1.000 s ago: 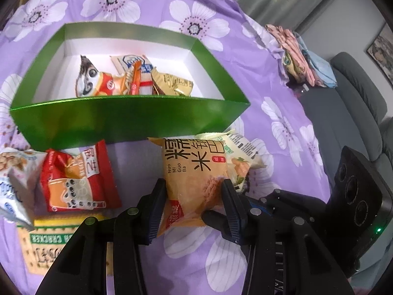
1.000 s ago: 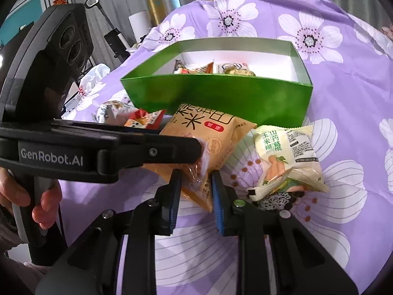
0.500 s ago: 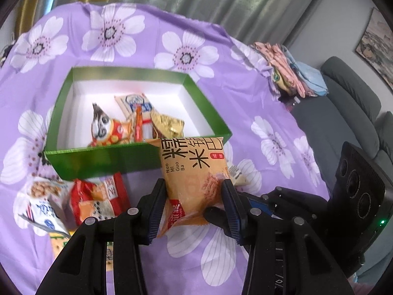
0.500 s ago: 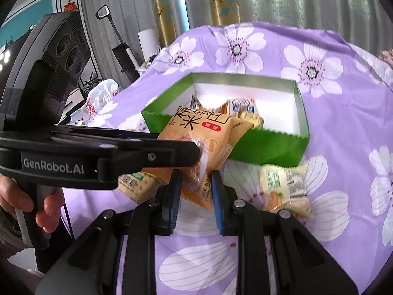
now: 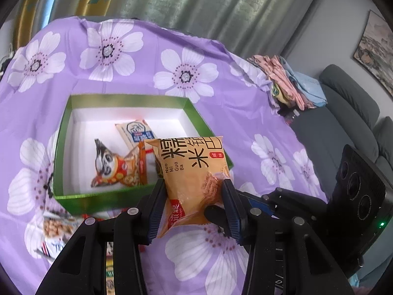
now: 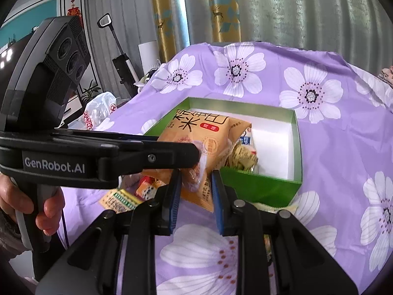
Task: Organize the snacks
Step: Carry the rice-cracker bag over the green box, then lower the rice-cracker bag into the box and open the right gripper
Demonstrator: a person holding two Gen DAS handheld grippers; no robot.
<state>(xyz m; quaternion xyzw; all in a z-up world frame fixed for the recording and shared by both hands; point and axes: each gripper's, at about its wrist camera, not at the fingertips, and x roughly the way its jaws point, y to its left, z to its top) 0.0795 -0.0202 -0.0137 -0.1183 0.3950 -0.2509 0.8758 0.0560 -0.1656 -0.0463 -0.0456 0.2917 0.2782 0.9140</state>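
An orange rice-cracker packet [image 5: 194, 177], puffy with bold black characters, hangs above the green box's [image 5: 73, 198] near corner; left gripper [image 5: 194, 206] and right gripper [image 6: 196, 196] both pinch it; inside lie other snacks [image 5: 115, 169]; loose packets [image 6: 120, 199] sit on the floral cloth [image 5: 221, 258].

A purple cloth [image 5: 137, 78] printed with white flowers is seen spread over the desk. Behind it, grey-green curtains [image 5: 221, 12] with a gold patterned panel [image 6: 167, 19] are hung. A grey sofa [image 5: 348, 113] is placed to the right, folded pink and blue laundry [image 5: 287, 83] piled beside it. A framed picture [image 5: 375, 49] is mounted above. An upright vacuum [image 6: 122, 64] and a white plastic bag [image 6: 99, 109] are spotted at the left.
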